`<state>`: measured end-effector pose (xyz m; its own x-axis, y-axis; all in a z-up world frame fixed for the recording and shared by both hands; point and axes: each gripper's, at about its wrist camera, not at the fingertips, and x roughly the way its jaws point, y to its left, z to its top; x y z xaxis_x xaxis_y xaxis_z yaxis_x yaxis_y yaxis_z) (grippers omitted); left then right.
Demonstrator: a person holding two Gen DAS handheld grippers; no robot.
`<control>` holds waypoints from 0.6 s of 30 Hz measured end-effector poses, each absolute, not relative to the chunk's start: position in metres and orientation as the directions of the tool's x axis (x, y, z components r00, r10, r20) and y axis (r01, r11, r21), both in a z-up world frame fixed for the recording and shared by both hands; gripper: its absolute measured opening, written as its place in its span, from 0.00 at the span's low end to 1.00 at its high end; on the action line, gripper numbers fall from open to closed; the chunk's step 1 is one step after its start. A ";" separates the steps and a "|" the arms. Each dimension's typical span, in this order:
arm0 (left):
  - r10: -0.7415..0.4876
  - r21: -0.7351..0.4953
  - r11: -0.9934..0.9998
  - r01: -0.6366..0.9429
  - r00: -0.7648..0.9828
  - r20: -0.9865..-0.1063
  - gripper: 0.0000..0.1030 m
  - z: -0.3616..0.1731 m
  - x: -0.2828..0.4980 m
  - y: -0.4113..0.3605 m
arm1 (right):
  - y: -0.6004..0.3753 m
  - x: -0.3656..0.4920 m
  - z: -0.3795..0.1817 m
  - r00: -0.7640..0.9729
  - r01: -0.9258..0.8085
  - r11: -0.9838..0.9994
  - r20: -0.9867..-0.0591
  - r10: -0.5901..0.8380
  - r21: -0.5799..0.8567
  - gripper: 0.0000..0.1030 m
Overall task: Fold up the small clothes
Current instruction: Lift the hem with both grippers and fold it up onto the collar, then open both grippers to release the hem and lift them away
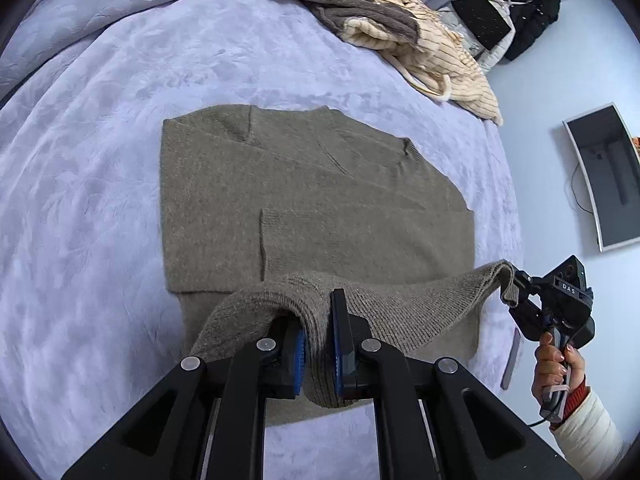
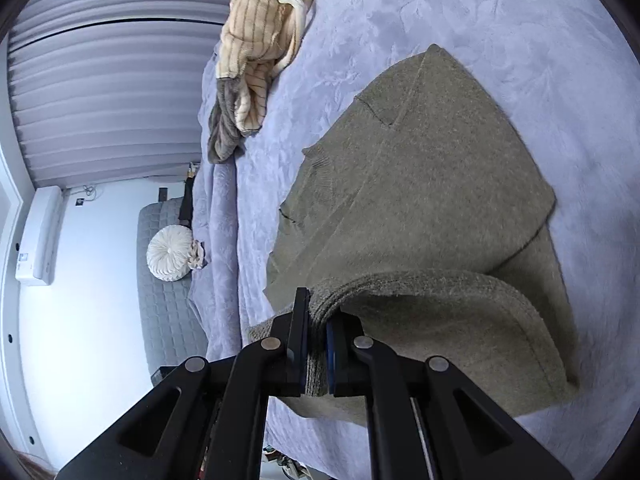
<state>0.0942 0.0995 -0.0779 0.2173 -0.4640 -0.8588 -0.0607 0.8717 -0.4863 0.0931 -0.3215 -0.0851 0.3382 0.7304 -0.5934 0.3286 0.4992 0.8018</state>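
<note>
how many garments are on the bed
2 that I can tell apart. The olive sweater lies mid-bed, its near hem pinched by the left gripper and right gripper. A striped cream garment is bunched at the bed's edge; others may hide beneath it.

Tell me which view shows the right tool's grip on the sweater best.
Left wrist view: the whole right tool shows, pinching the sweater hem's corner. Right wrist view shows only its fingers clamped on folded knit, close up.

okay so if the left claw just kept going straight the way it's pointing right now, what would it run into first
Most likely the olive sweater itself. The left claw, shut on the lifted hem, points down at the flat folded body lying on the lavender bedspread. Nothing else seems to lie between, though depth is hard to judge.
</note>
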 end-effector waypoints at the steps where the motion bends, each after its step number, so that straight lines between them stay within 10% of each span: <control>1: -0.448 -0.472 0.878 -0.080 0.210 -0.869 0.10 -0.084 0.100 0.099 | -0.321 0.101 -0.093 0.326 0.341 0.511 -0.609 0.723 0.789 0.07; 12: -0.173 -0.198 0.977 -0.082 0.245 -0.954 0.10 -0.075 0.117 0.122 | -0.313 0.135 -0.122 0.210 0.339 0.670 -0.748 0.630 0.660 0.12; 14: -0.162 -0.179 0.982 -0.059 0.223 -0.961 0.11 -0.081 0.119 0.121 | -0.311 0.140 -0.111 0.189 0.294 0.729 -0.785 0.589 0.618 0.20; 16: -0.155 -0.166 0.986 -0.036 0.201 -0.967 0.11 -0.089 0.119 0.116 | -0.308 0.142 -0.100 0.184 0.238 0.783 -0.819 0.544 0.574 0.61; 18: -0.157 -0.164 0.986 -0.021 0.183 -0.971 0.11 -0.097 0.120 0.109 | -0.304 0.143 -0.089 0.185 0.171 0.831 -0.846 0.501 0.529 0.66</control>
